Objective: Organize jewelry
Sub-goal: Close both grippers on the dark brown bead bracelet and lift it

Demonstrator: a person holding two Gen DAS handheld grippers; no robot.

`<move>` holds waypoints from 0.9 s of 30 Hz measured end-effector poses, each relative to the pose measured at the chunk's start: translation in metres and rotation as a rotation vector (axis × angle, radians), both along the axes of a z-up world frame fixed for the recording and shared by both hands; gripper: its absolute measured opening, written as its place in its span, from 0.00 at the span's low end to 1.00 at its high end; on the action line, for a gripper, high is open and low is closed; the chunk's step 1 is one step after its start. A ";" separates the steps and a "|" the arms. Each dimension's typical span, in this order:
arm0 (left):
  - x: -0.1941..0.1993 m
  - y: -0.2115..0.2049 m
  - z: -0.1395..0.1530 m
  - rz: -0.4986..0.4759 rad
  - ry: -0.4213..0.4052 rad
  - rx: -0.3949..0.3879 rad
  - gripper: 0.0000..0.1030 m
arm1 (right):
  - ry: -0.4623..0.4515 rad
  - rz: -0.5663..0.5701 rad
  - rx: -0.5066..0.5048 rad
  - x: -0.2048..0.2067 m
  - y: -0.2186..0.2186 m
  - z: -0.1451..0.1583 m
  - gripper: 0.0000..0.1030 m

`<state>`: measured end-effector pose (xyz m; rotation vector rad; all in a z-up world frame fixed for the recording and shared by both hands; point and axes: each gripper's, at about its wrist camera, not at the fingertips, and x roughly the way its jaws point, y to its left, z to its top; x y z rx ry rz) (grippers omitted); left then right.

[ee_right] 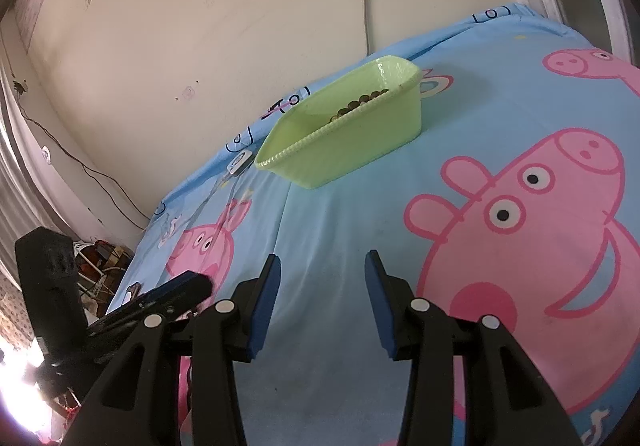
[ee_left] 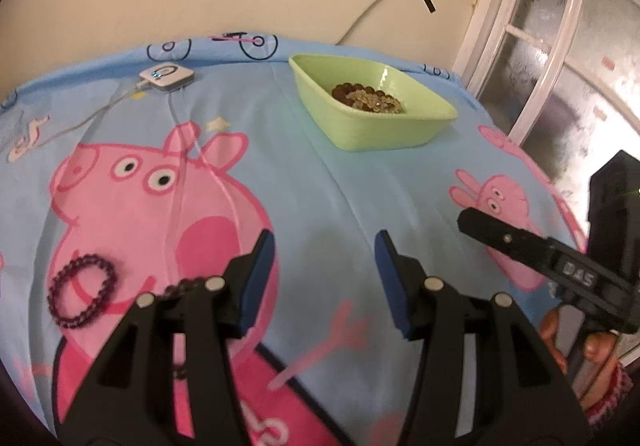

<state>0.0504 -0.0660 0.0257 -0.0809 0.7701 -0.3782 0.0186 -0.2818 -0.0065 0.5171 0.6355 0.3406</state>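
Black right gripper [ee_left: 480, 224] reads perhaps "DAS"; both grippers' fingers [ee_left: 260, 278] spread wide, empty, left gripper [ee_left: 324, 282] included

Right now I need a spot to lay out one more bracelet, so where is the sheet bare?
The widest bare patch lies between the green tub and the left gripper, on plain blue sheet. It is crowded at left: the purple bracelet lies there, and the white device trails cables down toward it. The right gripper hangs open over bare sheet.
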 end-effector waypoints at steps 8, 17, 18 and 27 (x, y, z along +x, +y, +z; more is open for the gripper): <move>-0.020 0.109 0.028 0.119 -0.007 -0.083 0.48 | 0.039 0.067 -0.042 0.009 0.014 -0.001 0.19; -0.032 0.165 0.034 0.229 0.006 -0.057 0.48 | 0.043 0.285 -0.113 0.025 0.077 0.011 0.19; -0.034 0.162 0.034 0.218 0.002 -0.043 0.48 | 0.038 0.307 -0.130 0.026 0.085 0.012 0.19; -0.038 0.135 0.014 0.113 0.079 -0.028 0.48 | 0.014 0.498 -0.298 0.035 0.152 0.018 0.18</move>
